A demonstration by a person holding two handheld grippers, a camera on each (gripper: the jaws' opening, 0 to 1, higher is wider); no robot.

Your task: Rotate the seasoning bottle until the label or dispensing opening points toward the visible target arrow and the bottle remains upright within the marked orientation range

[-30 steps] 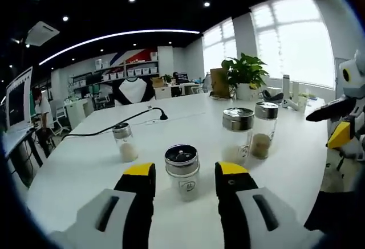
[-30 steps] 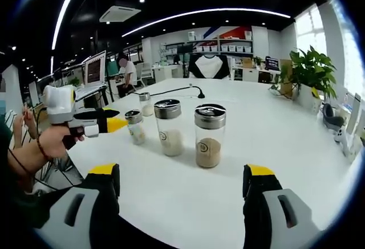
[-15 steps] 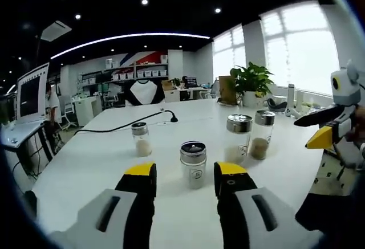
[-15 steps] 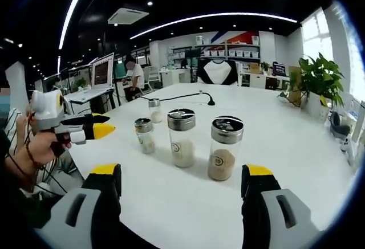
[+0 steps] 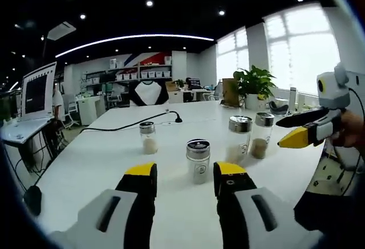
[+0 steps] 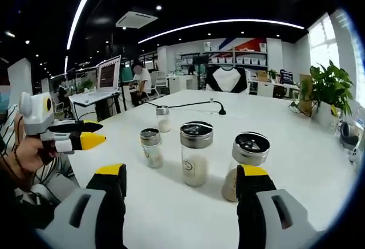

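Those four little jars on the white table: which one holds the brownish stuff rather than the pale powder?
The jar at the row's end, farthest right in the left gripper view and beside the right tongs' tip in the right gripper view. Its filling looks tan-brown; the other three jars hold whitish powder.

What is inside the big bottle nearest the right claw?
The big bottle holds a brownish powder, a low layer at its base. Its metal lid is on. The right claw covers the bottle's lower right side, so the rest stays hidden.

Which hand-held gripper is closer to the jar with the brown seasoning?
Right. The right hand-held gripper has a jaw beside the brown seasoning jar; the left hand-held gripper faces a smaller bottle.
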